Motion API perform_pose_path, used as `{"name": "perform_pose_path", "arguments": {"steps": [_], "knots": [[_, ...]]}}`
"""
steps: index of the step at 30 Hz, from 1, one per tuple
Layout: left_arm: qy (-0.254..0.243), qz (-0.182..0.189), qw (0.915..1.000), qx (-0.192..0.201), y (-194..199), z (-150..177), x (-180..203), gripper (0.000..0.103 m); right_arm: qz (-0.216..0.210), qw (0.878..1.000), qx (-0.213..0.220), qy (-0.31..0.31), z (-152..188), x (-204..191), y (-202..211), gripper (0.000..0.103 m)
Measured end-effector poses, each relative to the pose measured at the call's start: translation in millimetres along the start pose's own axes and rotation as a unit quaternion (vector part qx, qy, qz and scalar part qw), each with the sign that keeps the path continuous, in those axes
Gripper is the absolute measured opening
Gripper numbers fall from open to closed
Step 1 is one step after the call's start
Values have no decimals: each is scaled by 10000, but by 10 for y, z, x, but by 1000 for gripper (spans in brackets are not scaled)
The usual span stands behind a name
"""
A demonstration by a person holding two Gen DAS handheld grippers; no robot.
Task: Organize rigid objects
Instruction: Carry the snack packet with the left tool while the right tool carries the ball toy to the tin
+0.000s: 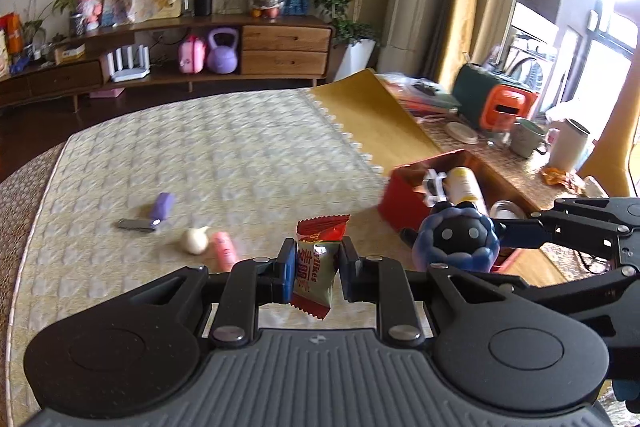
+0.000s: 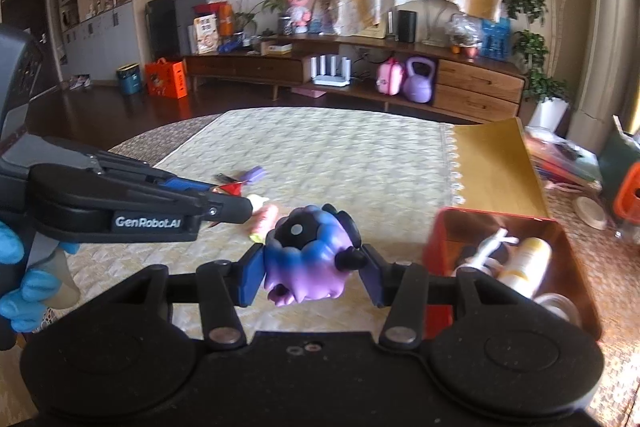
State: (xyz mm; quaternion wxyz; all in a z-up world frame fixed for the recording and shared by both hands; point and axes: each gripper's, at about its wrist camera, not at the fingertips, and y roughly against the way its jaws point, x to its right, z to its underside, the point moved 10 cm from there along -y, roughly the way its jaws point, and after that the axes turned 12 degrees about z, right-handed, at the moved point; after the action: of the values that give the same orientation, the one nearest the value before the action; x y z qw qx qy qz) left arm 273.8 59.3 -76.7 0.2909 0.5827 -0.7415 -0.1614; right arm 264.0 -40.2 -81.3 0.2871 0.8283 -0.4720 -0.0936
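Left gripper clamped on candy; right gripper on toy

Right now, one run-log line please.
left gripper: holds candy packet | right gripper: holds purple toy | red box: partly filled

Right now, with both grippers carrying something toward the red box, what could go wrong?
1. The left gripper pinches the candy packet by its soft wrapper alone; it could slip out.
2. The right gripper clamps the round purple toy on curved sides, so it may pop loose.
3. The red box already holds a bottle and other items, and the grippers are close together, so they might collide.
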Motion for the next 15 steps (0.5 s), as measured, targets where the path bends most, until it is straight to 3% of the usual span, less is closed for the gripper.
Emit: {"name": "perform_pose_path", "arguments": {"steps": [15], "knots": [[-326, 336, 9988, -161, -403, -54, 933, 21, 391, 9986, 87, -349, 246, 885, 226, 49]]}}
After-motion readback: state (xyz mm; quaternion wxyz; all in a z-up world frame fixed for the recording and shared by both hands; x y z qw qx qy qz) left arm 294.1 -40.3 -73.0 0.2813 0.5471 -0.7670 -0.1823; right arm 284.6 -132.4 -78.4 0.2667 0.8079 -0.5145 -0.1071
